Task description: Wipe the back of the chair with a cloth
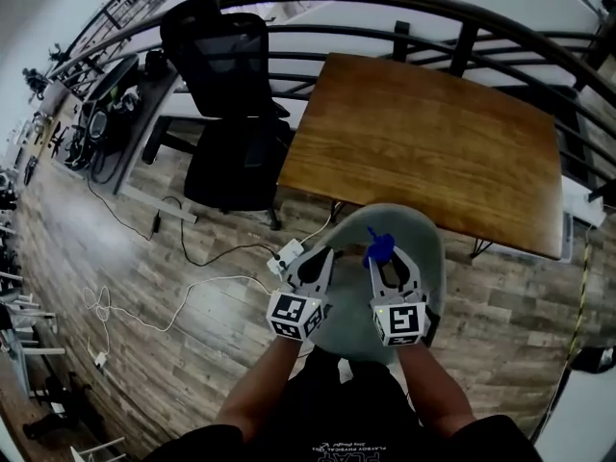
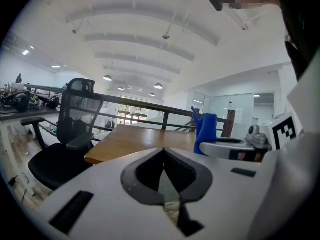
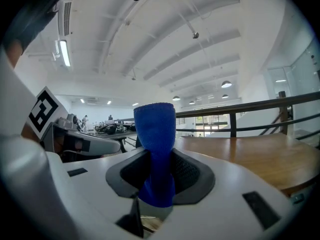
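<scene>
Both forearms [image 1: 258, 388] reach forward side by side, holding the tongs over the grey chair [image 1: 428, 258]. The chair sits against the near edge of the wooden worktop [image 1: 433, 142]. The left tongs [image 1: 313, 258] are clenched tip to tip, with nothing between them. The right tongs [image 1: 393, 258] grasp a blue cloth [image 1: 378, 247], which stands up out of the jaws. A black office chair [image 1: 226, 114] stands apart to the left, and a dark railing [image 1: 404, 3] curves behind the worktop. Cables [image 1: 192, 287] trail over the floor [image 1: 115, 248] on the left.
</scene>
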`<action>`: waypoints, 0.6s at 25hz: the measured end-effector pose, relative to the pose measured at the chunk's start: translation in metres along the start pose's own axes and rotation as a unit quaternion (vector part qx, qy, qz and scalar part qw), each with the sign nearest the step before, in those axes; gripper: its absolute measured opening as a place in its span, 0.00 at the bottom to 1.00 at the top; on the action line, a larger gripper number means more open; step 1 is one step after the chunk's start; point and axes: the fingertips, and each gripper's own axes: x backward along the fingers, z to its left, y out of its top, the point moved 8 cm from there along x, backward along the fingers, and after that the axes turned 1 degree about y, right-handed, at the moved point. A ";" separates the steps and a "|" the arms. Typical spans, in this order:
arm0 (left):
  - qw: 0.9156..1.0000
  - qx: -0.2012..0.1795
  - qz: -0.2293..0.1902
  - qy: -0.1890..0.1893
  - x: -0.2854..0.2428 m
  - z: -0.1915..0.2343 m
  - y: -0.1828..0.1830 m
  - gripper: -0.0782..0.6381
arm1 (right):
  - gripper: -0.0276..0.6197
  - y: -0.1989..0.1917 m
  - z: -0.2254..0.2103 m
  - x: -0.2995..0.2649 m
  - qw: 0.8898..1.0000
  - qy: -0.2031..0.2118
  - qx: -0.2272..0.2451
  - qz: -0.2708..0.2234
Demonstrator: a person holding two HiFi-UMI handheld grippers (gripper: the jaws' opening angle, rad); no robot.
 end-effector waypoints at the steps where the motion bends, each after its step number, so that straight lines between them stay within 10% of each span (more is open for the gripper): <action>1: 1.000 0.002 0.005 -0.003 -0.003 0.003 -0.006 0.12 | 0.23 -0.004 0.002 -0.004 1.000 -0.006 -0.004 0.005; 15: 0.998 -0.011 0.045 -0.046 -0.064 0.062 -0.037 0.12 | 0.23 -0.056 0.017 -0.093 0.995 -0.044 0.002 0.085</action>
